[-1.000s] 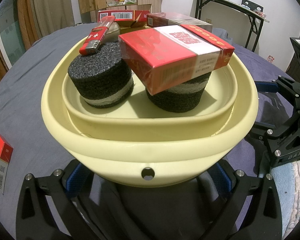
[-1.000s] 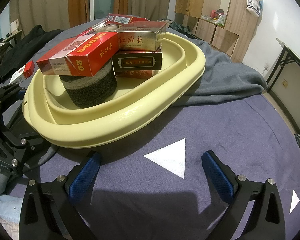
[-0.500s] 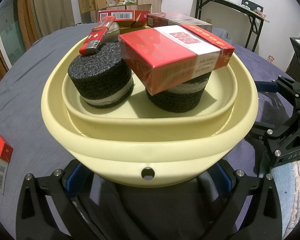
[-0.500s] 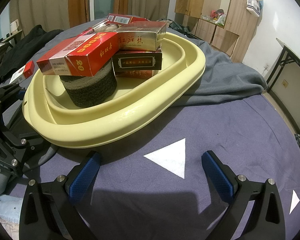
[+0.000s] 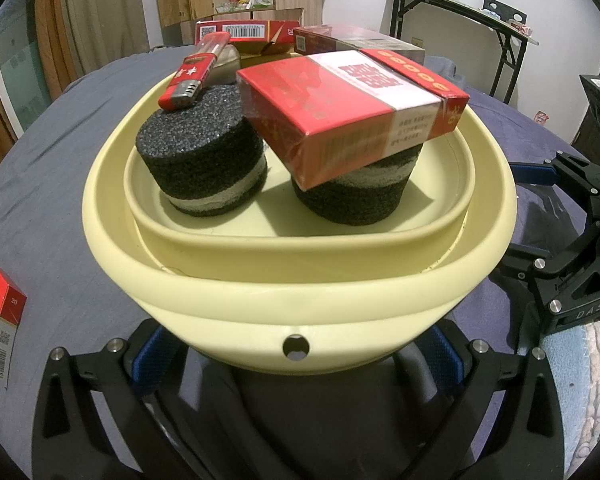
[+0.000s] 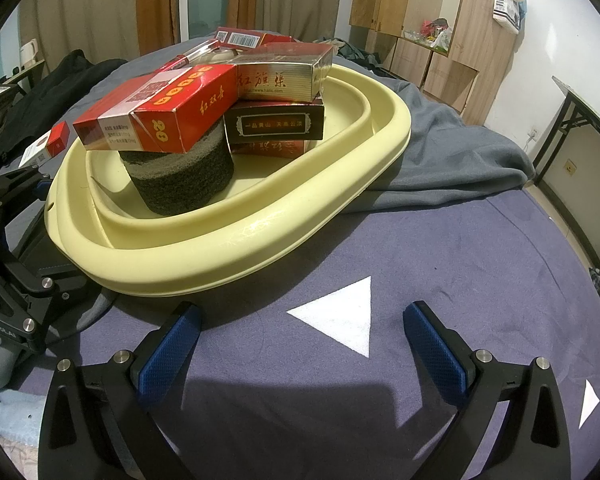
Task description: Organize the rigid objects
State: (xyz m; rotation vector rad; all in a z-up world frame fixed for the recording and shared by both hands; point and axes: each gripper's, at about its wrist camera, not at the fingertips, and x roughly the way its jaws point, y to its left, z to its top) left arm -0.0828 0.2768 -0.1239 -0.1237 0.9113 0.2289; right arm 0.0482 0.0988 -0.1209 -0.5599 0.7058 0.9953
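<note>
Nearest the left wrist camera, the left gripper [image 5: 296, 344] sits with its fingers spread either side of the cream basin [image 5: 300, 300], under its front wall, gripping nothing. Nothing has shifted over the last second in either view, which I read as a pause: most rigid items are already gathered and the next pick is not begun. Off to the left, one loose red-and-white pack [image 5: 0, 328] lies on the blue cloth [image 6: 460, 260], outside the basin, marked "20"; it looks like the remaining item. The right gripper [image 6: 300, 340] hangs above the cloth beside the basin, its blue pads [image 6: 168, 352] wide apart and empty. Inside the basin two black foam cylinders [image 5: 200, 164] stand; a red lighter [image 5: 188, 80] lies on one, a red carton [image 5: 352, 112] on the other, reading "红双喜" and "20" in the right view. Behind it are a gold box [image 6: 280, 76] printed "红旗渠" and a dark box [image 6: 274, 126] reading "一品黄山 天高云淡".
</note>
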